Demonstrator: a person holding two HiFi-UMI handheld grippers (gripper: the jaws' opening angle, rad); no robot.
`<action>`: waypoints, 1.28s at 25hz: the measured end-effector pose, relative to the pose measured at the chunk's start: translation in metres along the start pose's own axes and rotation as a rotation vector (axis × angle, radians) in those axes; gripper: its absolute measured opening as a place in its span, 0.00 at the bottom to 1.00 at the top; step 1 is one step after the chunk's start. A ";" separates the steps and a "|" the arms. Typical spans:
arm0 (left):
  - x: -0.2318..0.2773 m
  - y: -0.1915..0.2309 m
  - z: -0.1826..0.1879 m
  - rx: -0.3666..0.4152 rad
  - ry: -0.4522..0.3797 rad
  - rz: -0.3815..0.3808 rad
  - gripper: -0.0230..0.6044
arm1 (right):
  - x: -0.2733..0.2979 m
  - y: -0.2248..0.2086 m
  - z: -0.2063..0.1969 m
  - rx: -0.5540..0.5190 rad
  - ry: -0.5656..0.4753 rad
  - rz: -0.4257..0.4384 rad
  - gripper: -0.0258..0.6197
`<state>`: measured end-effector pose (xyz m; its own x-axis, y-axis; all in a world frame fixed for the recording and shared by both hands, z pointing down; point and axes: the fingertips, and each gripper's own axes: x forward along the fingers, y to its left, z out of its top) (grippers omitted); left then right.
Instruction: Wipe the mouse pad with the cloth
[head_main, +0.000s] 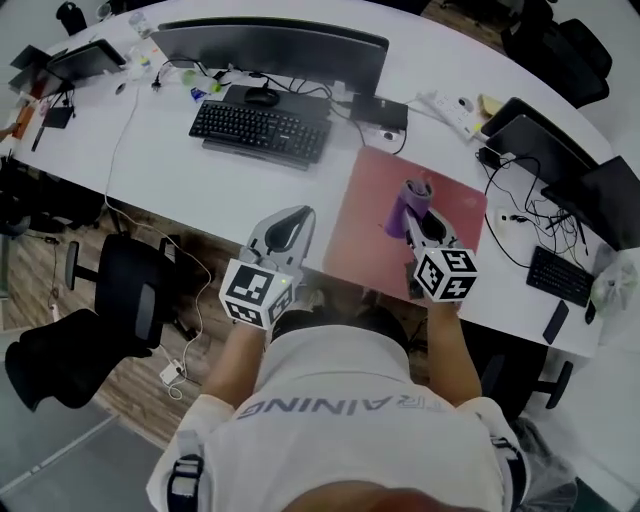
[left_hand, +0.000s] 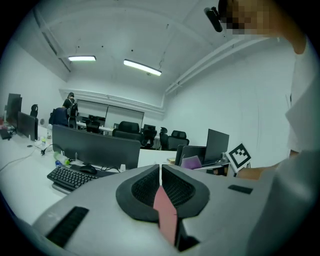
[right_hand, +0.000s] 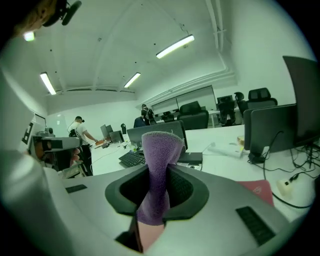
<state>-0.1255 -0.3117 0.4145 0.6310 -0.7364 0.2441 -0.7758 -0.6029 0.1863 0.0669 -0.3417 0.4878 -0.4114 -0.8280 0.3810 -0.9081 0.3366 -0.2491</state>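
A red mouse pad (head_main: 368, 232) lies flat on a white desk (head_main: 180, 175), close to its near edge. Over the pad, a purple cloth (head_main: 407, 206) stands bunched between the jaws of the right gripper (head_main: 424, 225), which are clamped on its middle. The left gripper (head_main: 288, 228) hovers beside the pad, jaws pressed together with nothing between them. A keyboard (head_main: 258, 130) and cables (head_main: 520, 225) sit nearby. Nothing pins the pad, so a firm wipe could likely push it off the edge; the narrow pinch might also let the cloth slip.
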 end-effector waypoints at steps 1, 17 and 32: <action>0.003 0.002 -0.002 0.000 0.009 0.018 0.09 | 0.018 -0.002 -0.006 0.006 0.023 0.022 0.19; 0.028 0.033 -0.056 -0.117 0.119 0.219 0.09 | 0.251 -0.018 -0.117 0.029 0.381 0.087 0.19; 0.067 0.017 -0.054 -0.117 0.141 0.129 0.09 | 0.232 -0.089 -0.129 0.085 0.473 -0.010 0.19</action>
<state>-0.0972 -0.3548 0.4858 0.5247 -0.7504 0.4020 -0.8513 -0.4606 0.2515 0.0421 -0.5054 0.7132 -0.4108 -0.5296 0.7421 -0.9108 0.2751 -0.3078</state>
